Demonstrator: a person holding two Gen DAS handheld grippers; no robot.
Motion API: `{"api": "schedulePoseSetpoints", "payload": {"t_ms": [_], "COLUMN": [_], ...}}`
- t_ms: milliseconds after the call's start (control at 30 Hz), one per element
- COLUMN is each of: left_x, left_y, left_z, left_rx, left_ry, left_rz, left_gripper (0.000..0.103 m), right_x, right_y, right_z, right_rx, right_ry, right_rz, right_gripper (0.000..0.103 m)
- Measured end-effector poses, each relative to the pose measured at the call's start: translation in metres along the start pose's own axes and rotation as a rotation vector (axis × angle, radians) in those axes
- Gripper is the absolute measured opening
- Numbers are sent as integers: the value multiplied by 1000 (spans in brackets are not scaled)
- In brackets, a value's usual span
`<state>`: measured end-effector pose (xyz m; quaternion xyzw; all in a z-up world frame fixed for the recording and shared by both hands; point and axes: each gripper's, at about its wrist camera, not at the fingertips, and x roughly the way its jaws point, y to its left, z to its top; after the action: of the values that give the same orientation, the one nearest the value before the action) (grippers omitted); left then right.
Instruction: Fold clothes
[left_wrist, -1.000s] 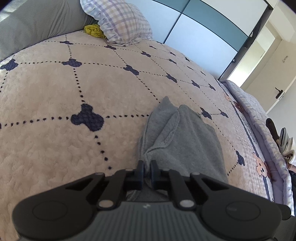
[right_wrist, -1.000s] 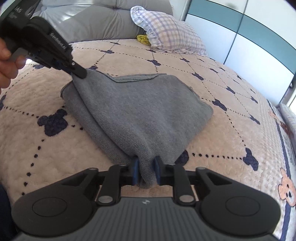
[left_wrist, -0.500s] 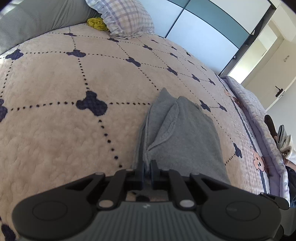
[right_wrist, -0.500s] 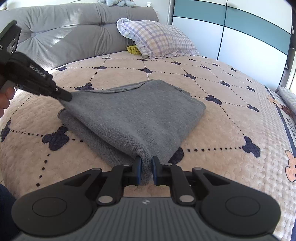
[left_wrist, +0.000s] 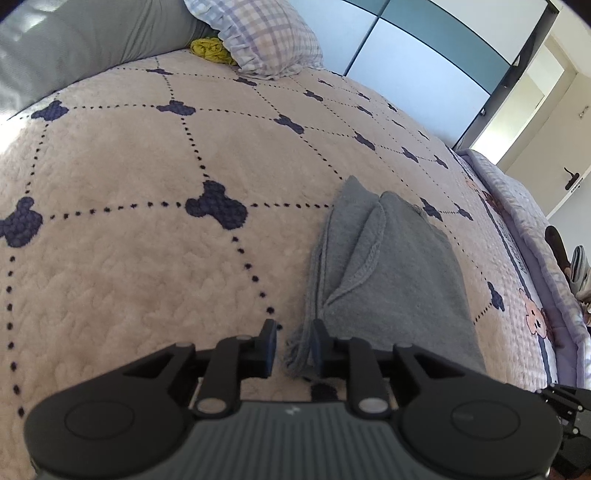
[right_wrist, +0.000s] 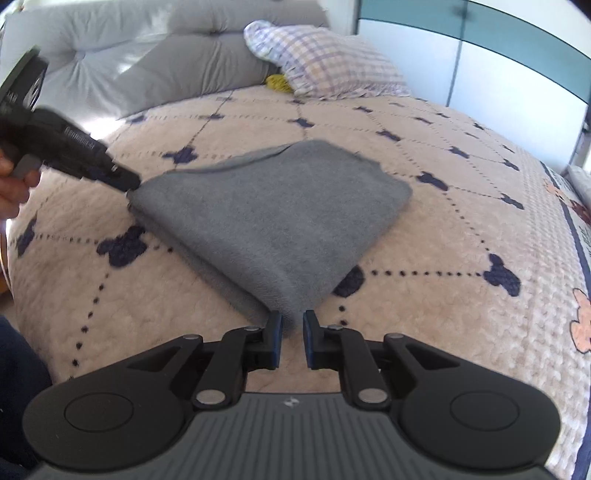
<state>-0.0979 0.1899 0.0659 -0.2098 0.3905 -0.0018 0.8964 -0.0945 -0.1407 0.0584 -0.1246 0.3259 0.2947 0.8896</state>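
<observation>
A grey folded garment (right_wrist: 273, 218) lies flat on the cream quilted bed (right_wrist: 424, 314). It also shows in the left wrist view (left_wrist: 388, 273), with a stitched hem on top. My left gripper (left_wrist: 293, 341) is open, with the garment's near corner loose between its fingers. It appears in the right wrist view (right_wrist: 129, 182) at the garment's left corner. My right gripper (right_wrist: 291, 334) is open at the garment's near corner, its jaws parted and the cloth resting just ahead of them.
A checked pillow (right_wrist: 328, 68) and a yellow cloth (right_wrist: 279, 82) lie by the grey headboard (right_wrist: 147, 55). Teal and white wardrobe doors (right_wrist: 517, 62) stand at the right. A second blanket (left_wrist: 524, 221) edges the bed's far side.
Both grippers have opened and let go of the garment's corners. The garment has settled flat on the bed, and both grippers have drawn back slightly.
</observation>
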Motion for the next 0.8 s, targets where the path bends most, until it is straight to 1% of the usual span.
{"api": "schedulePoseSetpoints", "payload": {"t_ms": [133,200,267,300,400,433,467,500,567,633,800], "left_x": [-7,-11,-11,-10,6,15,24,33,49,52,46], "left_y": [-19,-34,-49,-55,-72,-75,-79,-80,-75,-68,-67], "left_z": [9,13,15,15,8,3,-1,-5,-12,-16,-12], "left_rx": [48,92,145,167,244,270,296,317,332,324,320], "left_ry": [-39,-69,-97,-98,-53,-33,-12,9,31,24,14], "left_rz": [-17,-20,-28,-45,-120,-115,-107,-86,-50,-58,-59], "left_gripper": [21,21,21,21,24,24,24,24,24,24,24], "right_x": [-7,-6,-2,2,22,29,34,40,37,34,25], "right_y": [-16,-18,-14,-12,-4,-2,1,4,3,3,-8], "right_z": [12,21,27,29,24,23,19,15,9,3,8], "right_rx": [107,125,113,104,80,72,69,67,83,99,126], "right_ry": [-72,-90,-95,-85,-5,22,48,74,72,70,51], "right_rz": [19,24,27,28,51,58,48,38,42,47,65], "right_gripper": [15,15,15,15,15,15,16,16,16,16,16]}}
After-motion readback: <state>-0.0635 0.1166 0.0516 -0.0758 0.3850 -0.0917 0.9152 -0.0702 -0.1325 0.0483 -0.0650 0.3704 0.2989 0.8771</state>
